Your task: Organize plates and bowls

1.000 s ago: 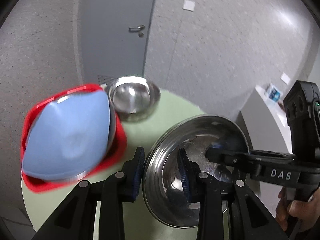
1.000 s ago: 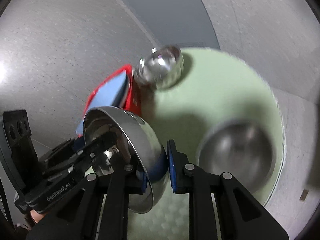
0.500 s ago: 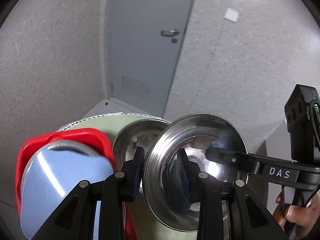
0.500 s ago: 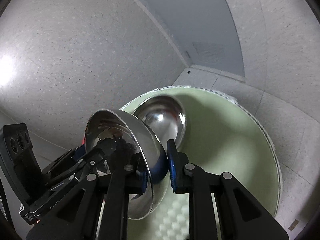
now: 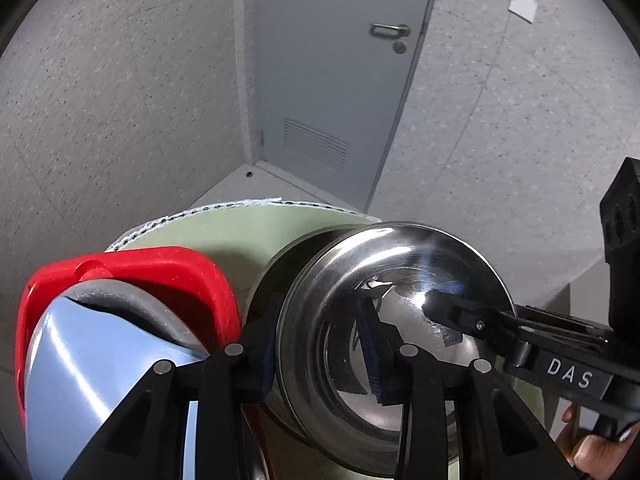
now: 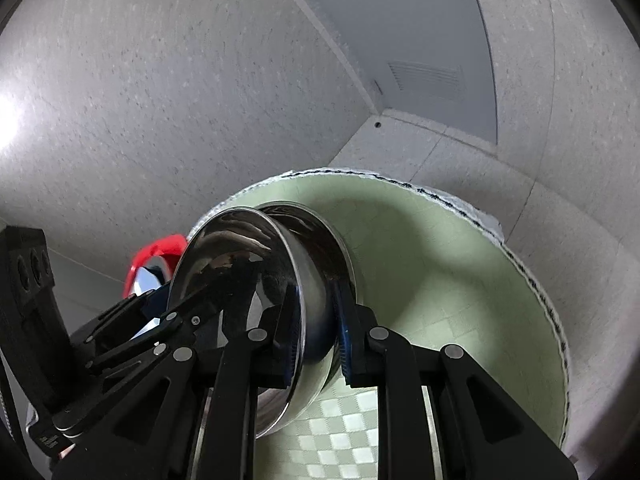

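Observation:
A steel bowl (image 5: 404, 276) (image 6: 224, 264) is held tilted between both grippers, and its base sits inside a second steel bowl (image 5: 272, 268) (image 6: 320, 232) at the far edge of the green table. My left gripper (image 5: 320, 356) straddles the near rim with one pad outside and one inside. Its jaws are opening, though both pads look as if they still touch the wall. My right gripper (image 6: 318, 340) is shut on the opposite rim and also shows in the left wrist view (image 5: 460, 312).
A red square tray (image 5: 160, 276) (image 6: 156, 256) stands just left of the bowls, holding a blue plate (image 5: 100, 380) over a grey one (image 5: 132, 304). The round green table (image 6: 440, 280) ends close behind the bowls. A hand (image 5: 592, 452) grips the right tool.
Both grippers carried the steel bowl across the table toward its far edge and lowered it into the second steel bowl. The red tray now lies close at the left.

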The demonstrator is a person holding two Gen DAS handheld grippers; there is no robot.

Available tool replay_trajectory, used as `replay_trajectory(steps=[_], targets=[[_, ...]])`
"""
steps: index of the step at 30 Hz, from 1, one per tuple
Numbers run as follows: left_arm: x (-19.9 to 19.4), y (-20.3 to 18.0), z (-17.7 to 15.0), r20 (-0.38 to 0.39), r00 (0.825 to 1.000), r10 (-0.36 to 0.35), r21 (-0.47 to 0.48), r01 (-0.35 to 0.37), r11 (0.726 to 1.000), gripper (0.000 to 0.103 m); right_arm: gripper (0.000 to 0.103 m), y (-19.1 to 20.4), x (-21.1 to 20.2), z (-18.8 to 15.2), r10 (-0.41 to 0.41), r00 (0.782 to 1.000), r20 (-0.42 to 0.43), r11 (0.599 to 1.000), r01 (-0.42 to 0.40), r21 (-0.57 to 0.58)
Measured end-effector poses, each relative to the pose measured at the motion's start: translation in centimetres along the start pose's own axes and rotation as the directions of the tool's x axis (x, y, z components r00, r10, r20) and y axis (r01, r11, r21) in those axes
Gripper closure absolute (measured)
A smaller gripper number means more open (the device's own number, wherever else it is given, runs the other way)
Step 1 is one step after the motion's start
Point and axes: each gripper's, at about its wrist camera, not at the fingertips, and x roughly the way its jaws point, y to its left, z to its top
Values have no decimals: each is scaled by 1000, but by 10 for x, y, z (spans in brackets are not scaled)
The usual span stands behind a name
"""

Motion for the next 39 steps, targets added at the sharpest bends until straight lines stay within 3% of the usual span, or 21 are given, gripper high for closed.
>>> replay_trajectory(steps=[6,12,17,19,23,27,33,39], targets=[[12,-8,8,4,1000,9,-6,-9,1000,54,84,4,3,2,-38,999,8,999,38,-37],[8,-13,2,12,1000,13,-27,-13,1000,50,87,5,3,1,-60,998,7,997,60,-40],[-15,-11,-6,68,997,41,-65,-37,997,28,86,6,-12,-1,-19,999,36,1000,19,-19],[-24,-14,-8,98,993,60,-64,-54,997,20,73,8,-21,-4,-49,997,56,998,51,-31],[-50,-28,-19,163,984,65,-56,-57,997,12,59,12,-45,-12,-51,994,93,998,55,-41],[-79,-45,-47,235,968,88,-47,-79,996,3,56,22,-76,-32,-63,988,139,994,75,-83],[-124,-69,-104,310,946,92,-35,-86,996,1,29,30,-125,-76,-130,967,219,976,164,-145],[-153,-89,-176,332,940,78,-8,-80,997,1,27,25,-150,-130,-160,964,210,966,197,-166]])
